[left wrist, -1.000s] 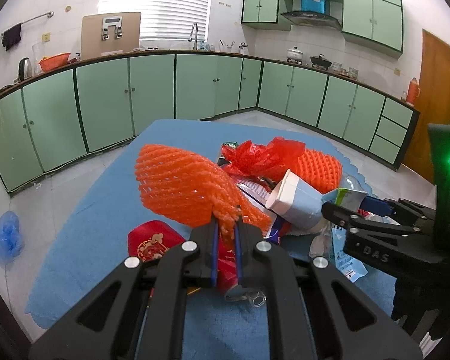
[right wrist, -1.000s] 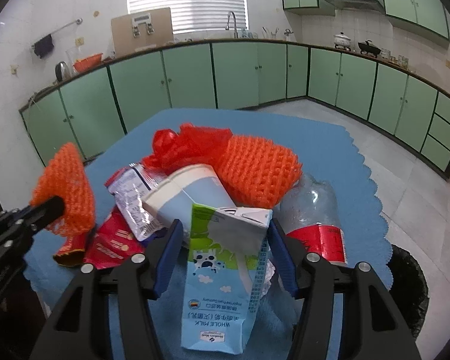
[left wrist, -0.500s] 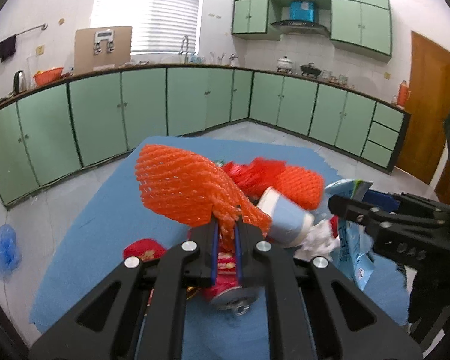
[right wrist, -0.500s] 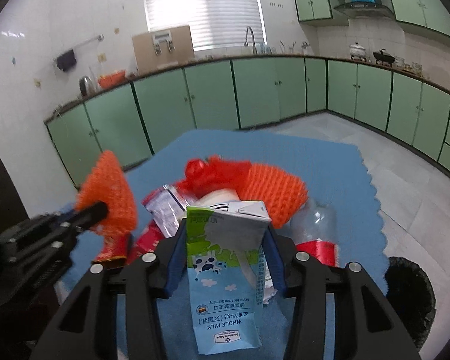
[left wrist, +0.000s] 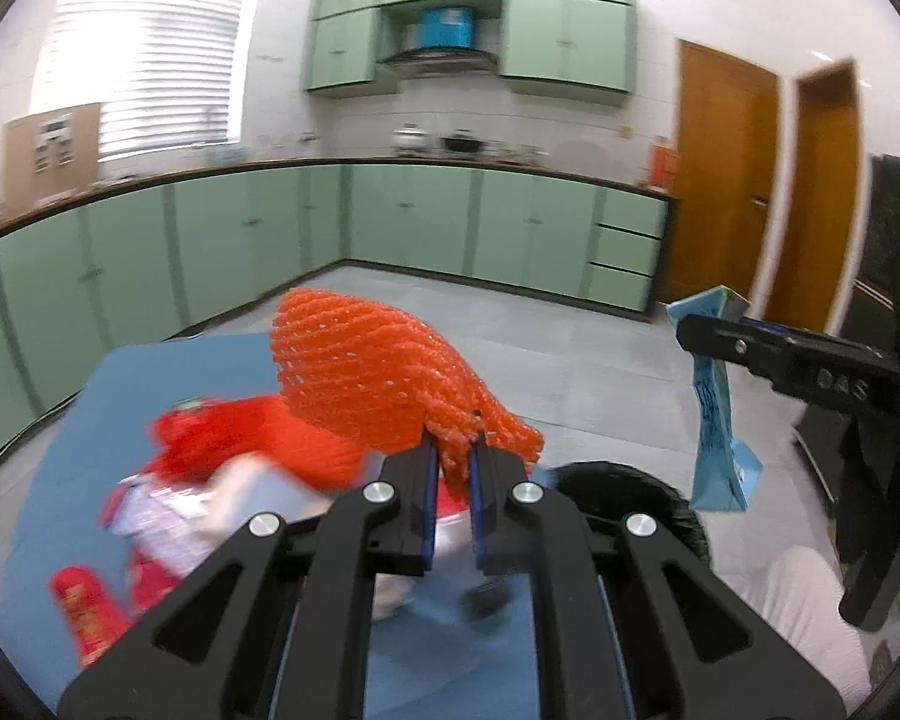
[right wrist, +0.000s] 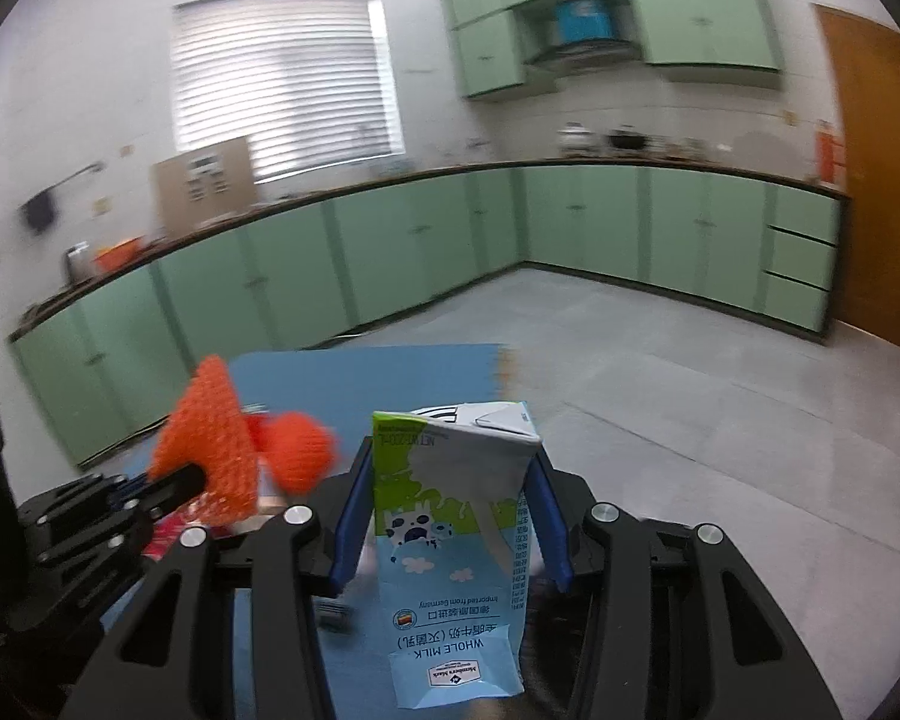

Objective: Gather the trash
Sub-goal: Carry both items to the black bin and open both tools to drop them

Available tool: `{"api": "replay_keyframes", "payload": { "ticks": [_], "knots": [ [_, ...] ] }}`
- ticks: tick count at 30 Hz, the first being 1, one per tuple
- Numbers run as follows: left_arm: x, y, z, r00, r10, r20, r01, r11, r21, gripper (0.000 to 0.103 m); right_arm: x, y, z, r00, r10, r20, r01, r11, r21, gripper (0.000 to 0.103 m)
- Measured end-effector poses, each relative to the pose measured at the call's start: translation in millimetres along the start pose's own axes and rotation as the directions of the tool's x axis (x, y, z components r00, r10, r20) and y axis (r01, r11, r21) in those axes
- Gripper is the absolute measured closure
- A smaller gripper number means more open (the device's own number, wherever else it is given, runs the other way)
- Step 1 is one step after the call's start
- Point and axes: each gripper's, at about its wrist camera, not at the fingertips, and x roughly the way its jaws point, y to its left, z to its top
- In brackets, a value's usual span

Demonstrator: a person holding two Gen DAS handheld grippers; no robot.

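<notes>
My left gripper is shut on a corner of an orange foam net, which hangs lifted above the blue cloth. In the right wrist view that gripper and its net show at the left. My right gripper is shut on a crumpled blue-and-green milk carton, held upside down in the air. From the left wrist view the carton dangles at the right from the right gripper. The blurred trash pile lies on the cloth, below and to the left.
A black trash bag opens on the floor just beyond the cloth's right edge. A red can lies at the near left. A second orange net stays in the pile. A person's pale trouser leg is at the lower right.
Both grippers rose and swung right, away from the pile, carrying the net and the carton. The right jaws squeezed the carton tighter. The black bag came into the left view.
</notes>
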Motion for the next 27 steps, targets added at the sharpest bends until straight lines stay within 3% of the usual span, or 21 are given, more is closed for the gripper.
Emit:
{"api": "replay_keyframes", "payload": {
  "ticks": [4, 10, 18, 23, 27],
  "knots": [
    [33.5, -40.8, 1.7, 0.994, -0.108, -0.021, 0.108, 0.993, 0.036, 0.096, 0.2, -47.7, -5.7, 0.994, -0.111, -0.014, 0.111, 0.994, 0.009, 0.056],
    [94.2, -93.9, -5.8, 0.969, -0.234, -0.083, 0.239, 0.970, 0.053, 0.096, 16.9, -101.0, -21.5, 0.982, -0.182, -0.059, 0.185, 0.980, 0.067, 0.056],
    [157.4, -127.2, -34.4, 0.930, -0.303, -0.206, 0.319, 0.946, 0.049, 0.094, 43.3, -156.3, -43.7, 0.967, -0.219, -0.129, 0.235, 0.963, 0.131, 0.055],
    [183.0, -122.6, -42.6, 0.909, -0.324, -0.264, 0.339, 0.941, 0.013, 0.083, 52.0, -180.3, -55.0, 0.960, -0.228, -0.162, 0.255, 0.951, 0.176, 0.047],
    [186.9, -113.8, -38.4, 0.899, -0.349, -0.265, 0.357, 0.934, -0.018, 0.061, 50.1, -183.9, -52.4, 0.960, -0.234, -0.156, 0.261, 0.949, 0.180, 0.041]
  ]
}}
